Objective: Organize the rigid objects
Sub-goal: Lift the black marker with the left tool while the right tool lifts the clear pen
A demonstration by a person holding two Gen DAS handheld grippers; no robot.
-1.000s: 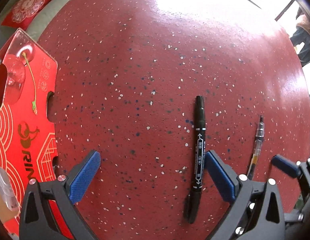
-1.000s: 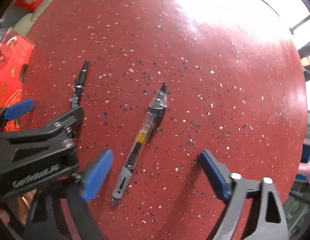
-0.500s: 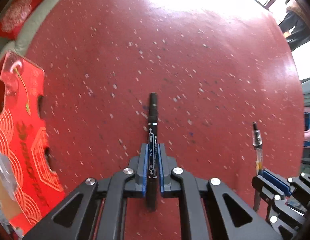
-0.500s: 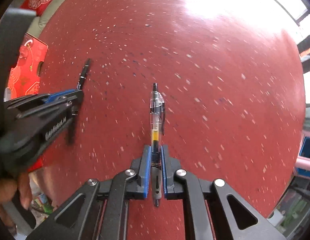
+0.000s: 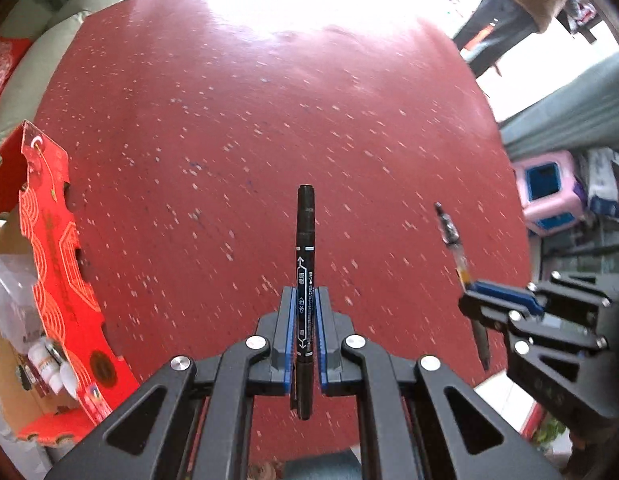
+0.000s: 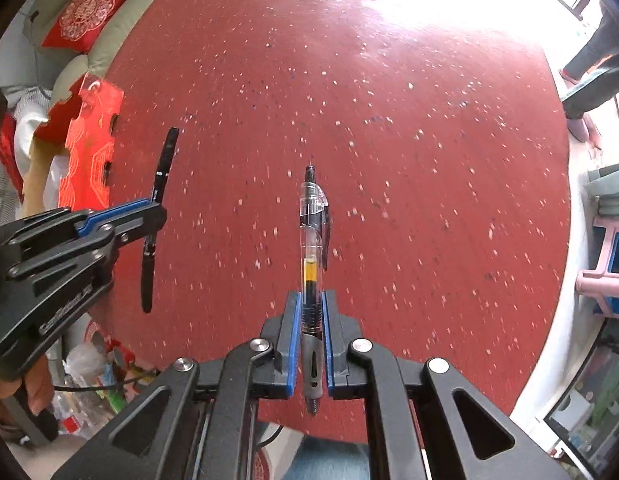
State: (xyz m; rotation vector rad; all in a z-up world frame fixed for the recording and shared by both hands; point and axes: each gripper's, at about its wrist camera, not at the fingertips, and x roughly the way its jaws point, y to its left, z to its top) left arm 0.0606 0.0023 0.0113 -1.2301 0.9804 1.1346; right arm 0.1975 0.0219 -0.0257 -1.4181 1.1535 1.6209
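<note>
Two pens, both off the tabletop [image 5: 237,128], one in each hand-held gripper.

Left hand-held gripper [image 5: 305,336]: clamped on black marker [image 5: 305,280]. Blue pads [image 5: 286,332] press its barrel from both sides, approx mid-length. Marker runs straight along the gripper axis, capped tip sticking out fwd past the fingertips, other end poking back between the jaw arms. White print w/ arrows visible on the barrel.

Right hand-held gripper [image 6: 311,340]: clamped on clear gel pen [image 6: 309,248]. Pads [image 6: 294,336] squeeze it at the ribbed section just above the grey rubber grip. Clip end points fwd, writing tip sits back near the jaw arms. Yellowish band + dark ink seen inside the clear barrel.

Cross-views: in left wrist view the right hand-held gripper [image 5: 475,300] shows at far right w/ the gel pen [image 5: 455,244] tilted. In right wrist view the left hand-held gripper [image 6: 153,210] is at left, marker [image 6: 159,200] slanting thru it, a person's hand [image 6: 25,384] on its handle lower left.

Tabletop is round, red w/ pale speckles, strong glare at far side. Red printed cardboard box [image 5: 53,248] stands at its left edge. Pink stool [image 5: 549,196] w/ blue inset off to the right, beyond the tabletop. Red cushion [image 6: 85,16] on pale sofa far left. Someone's legs [image 5: 493,20] at far top right.
</note>
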